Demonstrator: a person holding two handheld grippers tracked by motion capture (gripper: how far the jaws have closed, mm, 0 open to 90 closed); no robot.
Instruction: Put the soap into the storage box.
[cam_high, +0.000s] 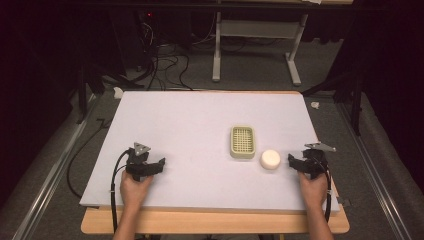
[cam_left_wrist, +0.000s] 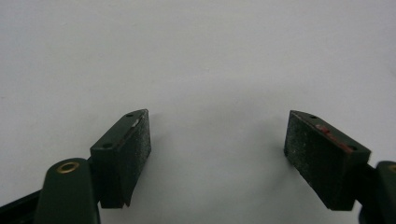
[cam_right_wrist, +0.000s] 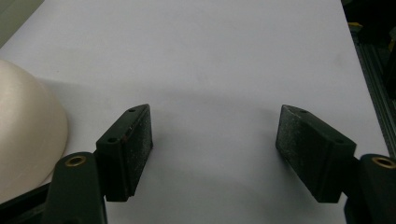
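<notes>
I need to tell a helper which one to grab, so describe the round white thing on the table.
On the pale table, look toward the right side near the right gripper. Beside the slotted green soap dish lies the soap, apart from the dish: a small, round, smooth cream-white puck, unlike the rectangular grid-topped dish.

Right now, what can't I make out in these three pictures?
1. Cream round piece: right gripper view, cut off by the left and bottom edges.
2. Slotted dish: high view, too small to see beneath its grid.
3. Cables behind the table: high view, too dark to trace.
</notes>
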